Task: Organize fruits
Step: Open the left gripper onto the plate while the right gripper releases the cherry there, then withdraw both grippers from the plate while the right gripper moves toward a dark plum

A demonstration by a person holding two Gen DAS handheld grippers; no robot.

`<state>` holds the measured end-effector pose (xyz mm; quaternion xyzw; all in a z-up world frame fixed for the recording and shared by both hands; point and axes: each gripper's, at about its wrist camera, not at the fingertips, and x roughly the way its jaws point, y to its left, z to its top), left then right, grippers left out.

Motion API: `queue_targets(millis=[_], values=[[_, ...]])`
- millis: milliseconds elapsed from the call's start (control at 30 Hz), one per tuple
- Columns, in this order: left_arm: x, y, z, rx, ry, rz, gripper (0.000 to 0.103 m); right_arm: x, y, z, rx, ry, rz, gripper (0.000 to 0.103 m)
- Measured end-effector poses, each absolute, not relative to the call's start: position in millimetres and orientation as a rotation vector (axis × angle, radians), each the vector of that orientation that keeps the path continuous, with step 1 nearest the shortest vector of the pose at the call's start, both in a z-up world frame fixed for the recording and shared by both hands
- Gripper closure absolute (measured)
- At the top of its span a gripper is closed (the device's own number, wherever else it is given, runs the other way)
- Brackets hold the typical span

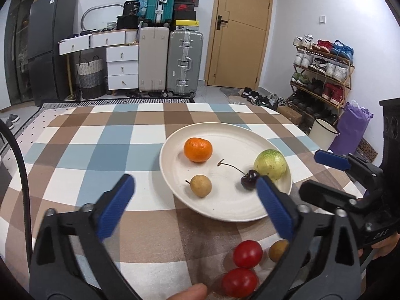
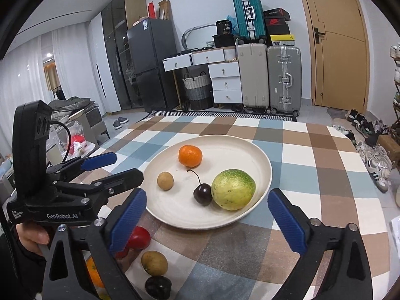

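A white plate (image 1: 225,210) (image 2: 260,160) on the checked cloth holds a tangerine (image 1: 198,149) (image 2: 190,155), a small brown longan (image 1: 200,185) (image 2: 165,180), a dark cherry (image 1: 250,179) (image 2: 203,194) and a green-yellow fruit (image 1: 270,164) (image 2: 233,189). Near the table's front edge lie two red tomatoes (image 1: 247,253) (image 1: 239,282), one also in the right wrist view (image 2: 138,237), another longan (image 1: 278,250) (image 2: 154,262), a dark fruit (image 2: 158,286) and an orange fruit (image 2: 93,271). My left gripper (image 1: 195,202) (image 2: 120,167) is open and empty in front of the plate. My right gripper (image 2: 207,215) (image 1: 322,172) is open and empty.
The table (image 1: 100,150) carries a brown, blue and white checked cloth. Beyond its far edge stand suitcases (image 1: 185,62), white drawers (image 1: 122,62), a door (image 1: 240,30) and a shoe rack (image 1: 322,75). A black cable (image 1: 22,175) hangs at the left.
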<state>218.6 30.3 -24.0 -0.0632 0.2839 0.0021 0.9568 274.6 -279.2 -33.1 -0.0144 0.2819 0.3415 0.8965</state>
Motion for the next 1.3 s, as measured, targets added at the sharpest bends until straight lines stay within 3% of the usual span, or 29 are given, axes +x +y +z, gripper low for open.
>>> queue_targets(millis=[1300], values=[[113.7,16.1,-18.9,-0.084,0.602,0.045,0.001,209.0,-321.1,-31.8,-0.012,0.566,0.662,0.0]])
